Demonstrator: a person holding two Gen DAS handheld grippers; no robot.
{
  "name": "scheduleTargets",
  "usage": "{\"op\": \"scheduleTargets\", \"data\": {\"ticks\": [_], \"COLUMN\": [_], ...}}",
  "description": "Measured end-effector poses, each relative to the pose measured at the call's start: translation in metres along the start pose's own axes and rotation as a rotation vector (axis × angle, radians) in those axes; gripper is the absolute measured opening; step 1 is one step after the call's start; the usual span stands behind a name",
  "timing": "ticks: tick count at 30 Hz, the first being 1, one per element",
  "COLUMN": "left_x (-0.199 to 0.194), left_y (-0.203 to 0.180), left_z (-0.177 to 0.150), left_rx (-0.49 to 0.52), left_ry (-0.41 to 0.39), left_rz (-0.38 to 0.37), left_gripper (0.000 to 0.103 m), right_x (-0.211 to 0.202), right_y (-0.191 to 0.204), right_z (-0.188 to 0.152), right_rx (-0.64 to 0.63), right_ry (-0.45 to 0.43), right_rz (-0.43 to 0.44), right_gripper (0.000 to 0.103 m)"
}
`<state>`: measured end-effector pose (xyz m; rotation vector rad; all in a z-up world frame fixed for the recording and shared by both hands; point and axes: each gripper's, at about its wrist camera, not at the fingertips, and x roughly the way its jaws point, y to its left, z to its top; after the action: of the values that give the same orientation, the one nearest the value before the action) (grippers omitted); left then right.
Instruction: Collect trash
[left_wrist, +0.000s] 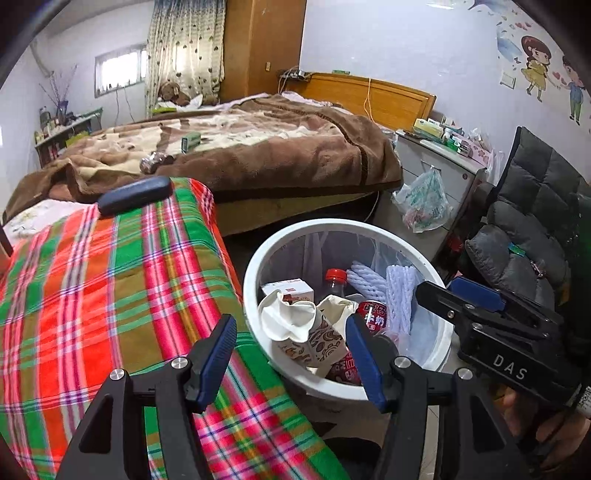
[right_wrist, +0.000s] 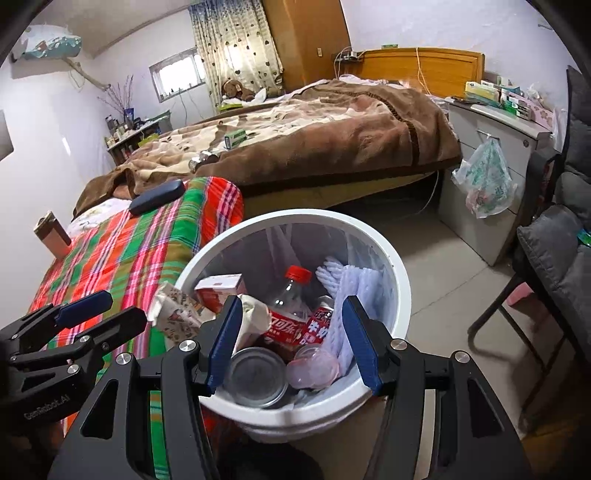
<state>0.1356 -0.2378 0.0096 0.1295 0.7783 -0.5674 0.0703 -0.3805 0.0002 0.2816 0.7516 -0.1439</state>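
Inside white bin (right_wrist: 400, 291): cola bottle (right_wrist: 291, 314) tilted, red cap uppermost; right tool (right_wrist: 291, 341) spread, empty above it

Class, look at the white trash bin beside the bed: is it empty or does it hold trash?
It holds trash. Inside the white trash bin lie a red-capped bottle, a metal can and crumpled paper cups.

A home bedroom: bed (right_wrist: 332, 125) with brown blanket (right_wrist: 388, 140), curtain (right_wrist: 236, 48), wardrobe (right_wrist: 306, 40), nightstand (right_wrist: 491, 147), wall stickers (left_wrist: 543, 70).

Both wrists overlook bin (left_wrist: 255, 258) (close).
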Motion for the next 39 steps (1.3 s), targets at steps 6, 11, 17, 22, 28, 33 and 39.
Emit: {"op": "scheduleTargets", "data": {"ticks": [6,11,17,22,28,33,39], "left_x": [-0.026,-0.045,-0.064,-0.073,-0.077,-0.077,-0.079], "left_y": [-0.001,-0.001,0.002,0.002,-0.006,-0.011,-0.013], "left_z": [-0.011,-0.027,-0.050,-0.065,-0.077,-0.080,-0.081], "left_rx": [0.001,0.004,-0.009,-0.014,0.000,0.003,-0.001], "left_ry": [-0.043,-0.069,-0.111,-0.123,-0.132,-0.127,-0.133], "left_rz": [0.023,0.069,0.119,0.129,0.159,0.156,0.157], "left_gripper": [0.061,0.061,0.061,0.061,0.061,0.061,0.061], "right_x": [-0.018,-0.029,-0.043,-0.054,-0.057,-0.057,-0.058], "right_y": [0.011,0.021,0.032,0.033,0.036,0.036,0.038], "right_z": [-0.010,-0.022,-0.040,-0.051,-0.061,-0.061,-0.063], "right_rx": [-0.011,-0.016,-0.024,-0.004,0.005,0.006,-0.002], "right_ry": [-0.039,-0.068,-0.098,-0.135,-0.148,-0.148,-0.153], "right_rz": [-0.001,-0.011,-0.030,-0.061,-0.081,-0.077,-0.076], "right_gripper": [0.058,0.058,0.058,0.058,0.058,0.058,0.058]}}
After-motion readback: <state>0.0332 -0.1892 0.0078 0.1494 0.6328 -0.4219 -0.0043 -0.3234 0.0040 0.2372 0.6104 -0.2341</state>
